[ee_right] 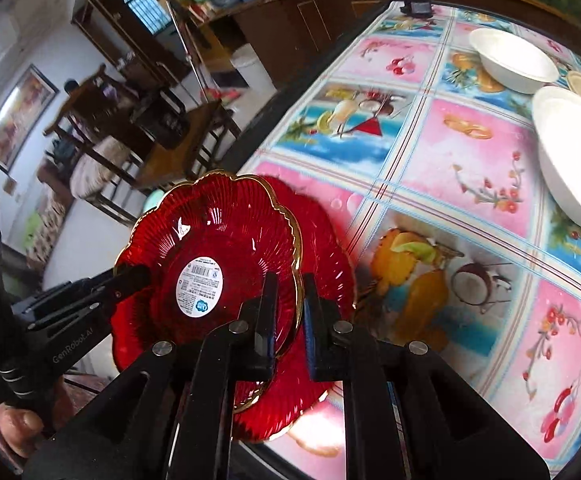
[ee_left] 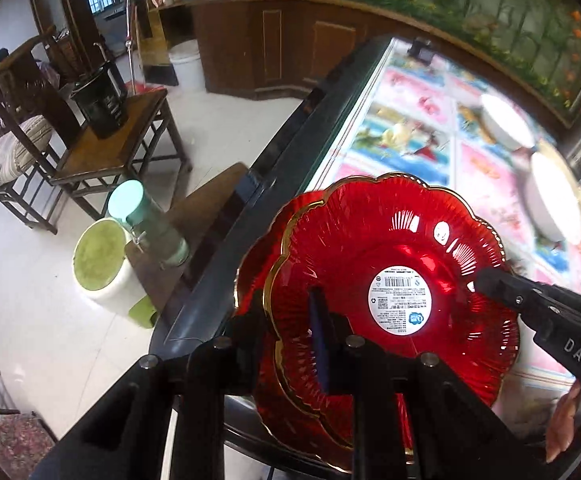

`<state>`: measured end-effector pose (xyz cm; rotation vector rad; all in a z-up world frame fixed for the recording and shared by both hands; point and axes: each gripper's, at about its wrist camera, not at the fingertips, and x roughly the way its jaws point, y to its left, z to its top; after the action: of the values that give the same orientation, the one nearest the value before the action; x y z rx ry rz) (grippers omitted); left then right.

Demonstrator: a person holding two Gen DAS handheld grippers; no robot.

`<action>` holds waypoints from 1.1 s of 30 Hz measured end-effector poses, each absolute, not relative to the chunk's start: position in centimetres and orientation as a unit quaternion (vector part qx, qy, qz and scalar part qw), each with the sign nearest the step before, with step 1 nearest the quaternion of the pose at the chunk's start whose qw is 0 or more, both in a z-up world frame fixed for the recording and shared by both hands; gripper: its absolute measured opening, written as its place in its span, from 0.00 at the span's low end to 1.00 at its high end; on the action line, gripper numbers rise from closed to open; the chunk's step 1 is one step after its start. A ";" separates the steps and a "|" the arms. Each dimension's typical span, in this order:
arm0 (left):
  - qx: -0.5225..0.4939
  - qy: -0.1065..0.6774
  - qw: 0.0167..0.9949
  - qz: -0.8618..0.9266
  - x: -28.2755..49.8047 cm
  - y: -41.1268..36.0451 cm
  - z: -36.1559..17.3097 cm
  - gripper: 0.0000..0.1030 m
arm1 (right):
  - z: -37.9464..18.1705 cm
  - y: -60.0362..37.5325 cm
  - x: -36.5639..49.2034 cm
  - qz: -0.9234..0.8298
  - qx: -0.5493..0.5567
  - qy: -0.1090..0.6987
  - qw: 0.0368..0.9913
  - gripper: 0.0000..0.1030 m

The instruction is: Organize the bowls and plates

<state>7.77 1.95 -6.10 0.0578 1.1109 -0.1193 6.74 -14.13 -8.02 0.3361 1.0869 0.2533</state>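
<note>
Right tool: the right tool [ee_right: 288, 312] sat nearest its own camera, its two fingers pressed onto the gold rim of the upper red plate [ee_right: 210, 248], one finger above the rim and one below. Pinching the edge let the plate be carried without touching its face.

Left tool: the left tool [ee_left: 286, 320] gripped the opposite edge of the red plates. One finger lay over the upper plate's inside and the other sat outside the rims, so it looked to be pinching, though I could not tell whether it held one plate or both.

Upper red plate: it was scalloped and ribbed, with a white label [ee_right: 200, 286] at its centre. It was tilted and lay nested over a second one, probably held from both sides to keep it level and steady.

Lower red plate: the lower red plate [ee_right: 326, 248] showed past the upper one's rim, offset toward the surface. Whether it rested on the surface edge or hung in the air could not be told.

Surface: the surface [ee_right: 442, 168] carried a bright fruit-printed cloth, and the red plates hung at its near edge, partly over the floor.

White bowls: two white bowls [ee_right: 510, 56] stood well apart from the red plates at the far side of the surface, close to each other but not nested.

Judgement: like seemed to be going with like. The red pair looked nearly stacked, and the bowls still needed gathering.

Risk: a glossy rim held only at its edge might slip if either grip loosened.
</note>
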 end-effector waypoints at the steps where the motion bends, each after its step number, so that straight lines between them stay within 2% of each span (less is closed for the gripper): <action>1: 0.034 0.529 0.846 -0.054 8.0 1.8 -6.5 0.21 | -8.4 -13.6 6.9 0.114 0.146 0.519 0.835 0.11; 8: 0.048 0.539 0.840 -0.051 8.2 2.0 -7.8 0.21 | -9.3 -12.6 8.2 0.083 0.092 0.534 0.836 0.14; 17: 0.059 0.539 0.839 -0.046 8.2 1.9 -7.9 0.22 | -9.9 -12.1 8.4 0.080 0.074 0.552 0.827 0.17; 26: 0.121 0.494 0.861 0.002 7.5 1.2 -6.0 0.26 | -8.2 -11.3 8.2 0.070 0.005 0.550 0.832 0.17; 33: 0.087 0.450 0.888 0.025 6.3 2.2 -3.5 0.26 | -6.2 -14.1 7.1 0.088 0.070 0.512 0.851 0.17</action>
<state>6.28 2.17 -3.48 0.1802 0.9361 0.0523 7.07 -14.13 -6.21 0.1480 1.0789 0.1850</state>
